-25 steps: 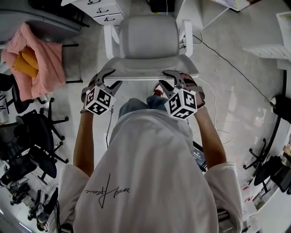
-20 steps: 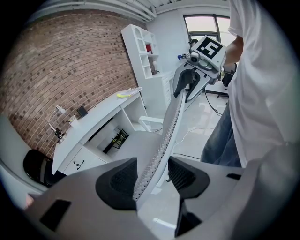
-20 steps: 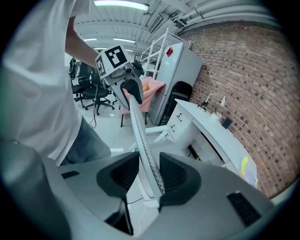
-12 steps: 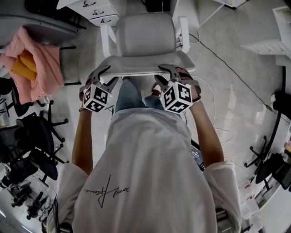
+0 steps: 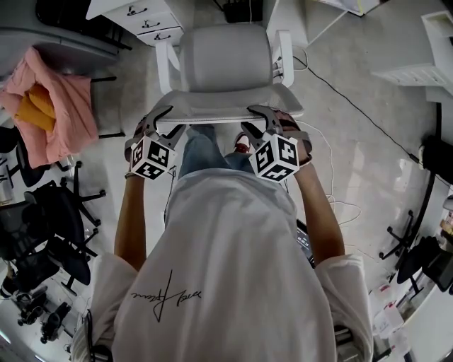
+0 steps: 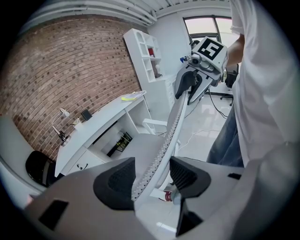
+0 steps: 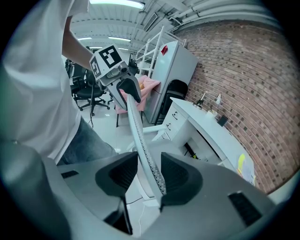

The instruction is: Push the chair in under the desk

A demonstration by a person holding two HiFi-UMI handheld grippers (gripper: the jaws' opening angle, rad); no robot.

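Both claws are on the chair from behind, with the person standing at its back.

Left claw: spread and has just been opening. In the left gripper view the backrest top edge runs between the 2 pads, close to the left pad with a clear gap to the right one, so there's no pinch.

Right claw: also spread and just been opening. In the right gripper view the same edge sits between the pads, near the right pad with a gap on the other side.

The 2 claws straddle the edge near opposite ends of the backrest.

Chair position: the white seat faces the white counter, in front of its open bay and beside the drawer unit. Can't tell if the seat is under the top.

A pink cloth is draped over another chair on the left, well apart from all this.
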